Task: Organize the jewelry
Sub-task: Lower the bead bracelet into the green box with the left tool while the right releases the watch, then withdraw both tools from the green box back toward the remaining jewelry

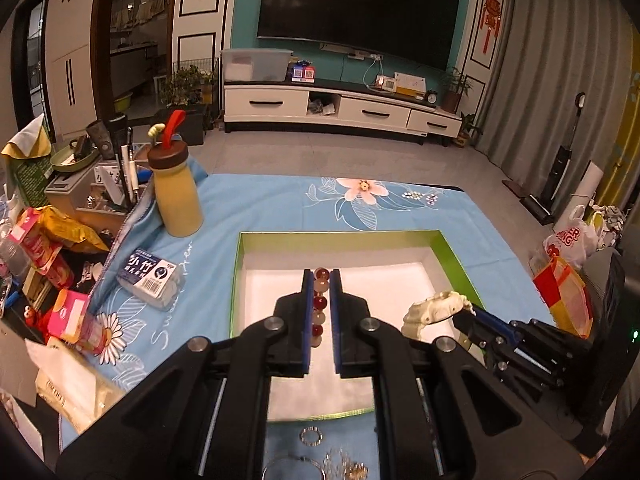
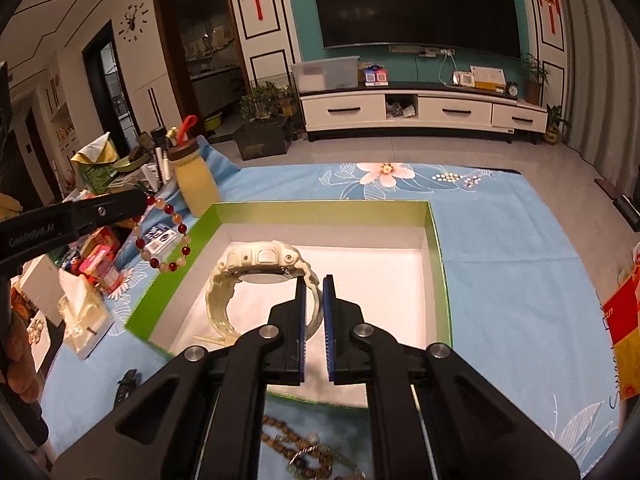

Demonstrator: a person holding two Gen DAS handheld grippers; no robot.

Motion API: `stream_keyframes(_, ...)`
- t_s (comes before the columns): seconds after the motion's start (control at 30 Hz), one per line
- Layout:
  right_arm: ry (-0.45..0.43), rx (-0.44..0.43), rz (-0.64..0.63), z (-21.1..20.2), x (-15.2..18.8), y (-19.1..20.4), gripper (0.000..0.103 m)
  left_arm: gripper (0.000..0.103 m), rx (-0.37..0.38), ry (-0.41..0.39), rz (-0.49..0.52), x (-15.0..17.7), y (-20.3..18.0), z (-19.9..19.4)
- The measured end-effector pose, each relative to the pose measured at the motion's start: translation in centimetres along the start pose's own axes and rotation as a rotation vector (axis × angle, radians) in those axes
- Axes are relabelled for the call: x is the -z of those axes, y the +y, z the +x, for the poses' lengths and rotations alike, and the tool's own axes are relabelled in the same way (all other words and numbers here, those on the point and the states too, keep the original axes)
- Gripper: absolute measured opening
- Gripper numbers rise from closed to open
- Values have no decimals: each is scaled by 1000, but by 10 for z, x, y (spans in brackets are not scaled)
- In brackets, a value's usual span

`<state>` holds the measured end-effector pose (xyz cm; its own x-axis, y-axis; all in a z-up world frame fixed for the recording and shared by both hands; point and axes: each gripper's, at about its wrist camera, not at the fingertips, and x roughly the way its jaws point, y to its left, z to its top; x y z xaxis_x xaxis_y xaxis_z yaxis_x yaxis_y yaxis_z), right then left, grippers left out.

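Bracelet (image 1: 320, 304) clamped in the left tool (image 1: 321, 280), watch (image 2: 260, 276) pinched by the right tool (image 2: 315, 284), both above the box (image 2: 436, 264) mid-frame; each should lower onto the white floor before releasing, kept apart.

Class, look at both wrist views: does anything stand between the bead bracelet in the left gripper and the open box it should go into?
Nothing visible does. The bead bracelet hangs from the left gripper above the box's left edge; the box is open-topped, its white floor bare. The watch in the right gripper hangs further right.
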<state>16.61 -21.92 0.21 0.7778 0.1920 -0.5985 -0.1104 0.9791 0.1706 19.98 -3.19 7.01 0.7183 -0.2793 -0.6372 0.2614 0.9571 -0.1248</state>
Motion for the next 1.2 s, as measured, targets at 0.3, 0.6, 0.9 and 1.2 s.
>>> stream_keyframes(0.3, 60, 43, -6, 42, -2, -2, 7, 7, -59, 85, 16, 0, -3, 57)
stream_keyframes(0.6, 102, 83, -18, 55, 0, -4, 15, 23, -81, 133, 19, 3, -6, 77)
stream_keyframes(0.9, -5, 32, 72, 0, 7, -13, 42, 84, -110, 44, 40, 5, -9, 26)
stream_keyframes(1.2, -34, 2, 111, -55, 45, -12, 66, 101, -110, 41, 55, 43, -4, -31)
